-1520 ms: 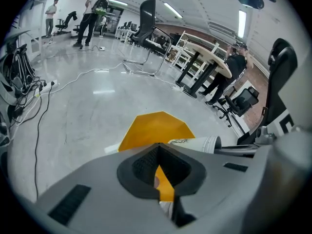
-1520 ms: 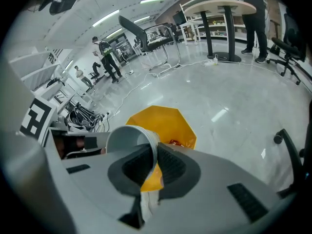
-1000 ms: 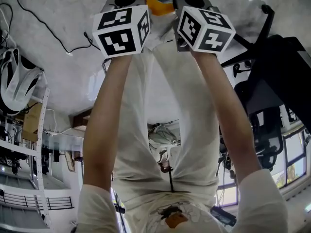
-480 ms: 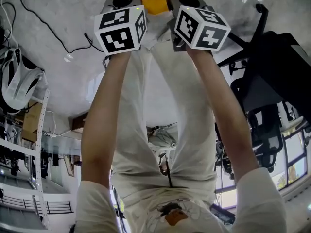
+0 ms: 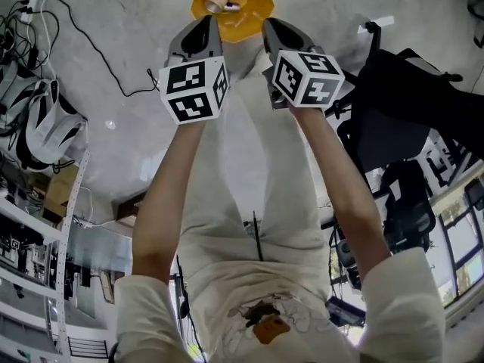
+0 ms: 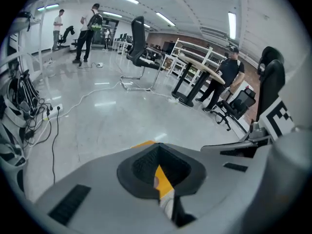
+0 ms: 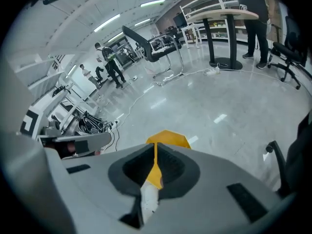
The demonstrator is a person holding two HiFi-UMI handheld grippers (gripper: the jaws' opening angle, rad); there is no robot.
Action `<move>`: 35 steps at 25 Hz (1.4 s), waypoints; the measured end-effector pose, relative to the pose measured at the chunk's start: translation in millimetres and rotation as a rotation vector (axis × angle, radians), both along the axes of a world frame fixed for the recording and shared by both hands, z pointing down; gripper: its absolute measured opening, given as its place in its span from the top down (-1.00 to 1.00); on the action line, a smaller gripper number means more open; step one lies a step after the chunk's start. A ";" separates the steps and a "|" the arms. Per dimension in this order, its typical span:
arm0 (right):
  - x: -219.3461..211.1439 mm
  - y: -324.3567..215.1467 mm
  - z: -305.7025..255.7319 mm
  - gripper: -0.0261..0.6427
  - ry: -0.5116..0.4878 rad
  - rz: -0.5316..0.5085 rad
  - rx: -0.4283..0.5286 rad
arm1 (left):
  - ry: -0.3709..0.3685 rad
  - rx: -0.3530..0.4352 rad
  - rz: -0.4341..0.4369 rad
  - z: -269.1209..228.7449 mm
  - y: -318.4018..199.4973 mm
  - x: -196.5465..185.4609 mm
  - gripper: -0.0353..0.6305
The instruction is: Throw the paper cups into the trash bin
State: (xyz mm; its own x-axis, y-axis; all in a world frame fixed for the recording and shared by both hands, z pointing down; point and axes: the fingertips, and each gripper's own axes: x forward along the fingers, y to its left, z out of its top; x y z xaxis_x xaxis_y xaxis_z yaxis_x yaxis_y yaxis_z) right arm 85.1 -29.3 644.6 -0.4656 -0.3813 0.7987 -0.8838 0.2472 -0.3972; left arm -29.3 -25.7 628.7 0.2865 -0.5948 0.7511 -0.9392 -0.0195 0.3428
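One paper cup (image 5: 216, 2) lies in the trash bin (image 5: 254, 12). Your left gripper (image 5: 206, 21) and right gripper (image 5: 269, 24) are empty, fingers pressed together, the right's just closed.

The yellow octagonal plastic trash bin (image 5: 253, 10) is ringed by bare polished grey floor (image 5: 136, 21). Passage on the right is blocked by a black mesh office chair (image 5: 401, 112); a thin black cable (image 5: 97, 50) is laid across the left.

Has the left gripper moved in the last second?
Yes. The left gripper has drawn back from the yellow trash bin, toward the person.
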 end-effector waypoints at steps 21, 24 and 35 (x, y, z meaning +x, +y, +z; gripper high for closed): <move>12.3 29.5 -398.4 0.89 -0.151 -0.088 0.249 | 0.069 0.168 0.015 -391.0 79.2 18.7 0.88; 11.5 34.8 -442.4 0.89 -0.174 -0.127 0.295 | 0.082 0.204 0.028 -430.2 89.6 19.7 0.88; -0.7 95.5 -563.6 0.90 -0.261 -0.204 0.404 | 0.198 0.361 0.035 -561.9 112.5 14.2 0.88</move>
State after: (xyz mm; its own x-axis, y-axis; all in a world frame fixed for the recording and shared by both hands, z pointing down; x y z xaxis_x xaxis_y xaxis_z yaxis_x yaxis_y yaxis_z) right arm 84.4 66.2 81.0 -0.7264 -0.5159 0.4540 -0.6861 0.5828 -0.4355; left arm -15.1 86.8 66.8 0.4295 -0.7970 0.4247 -0.8524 -0.2024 0.4822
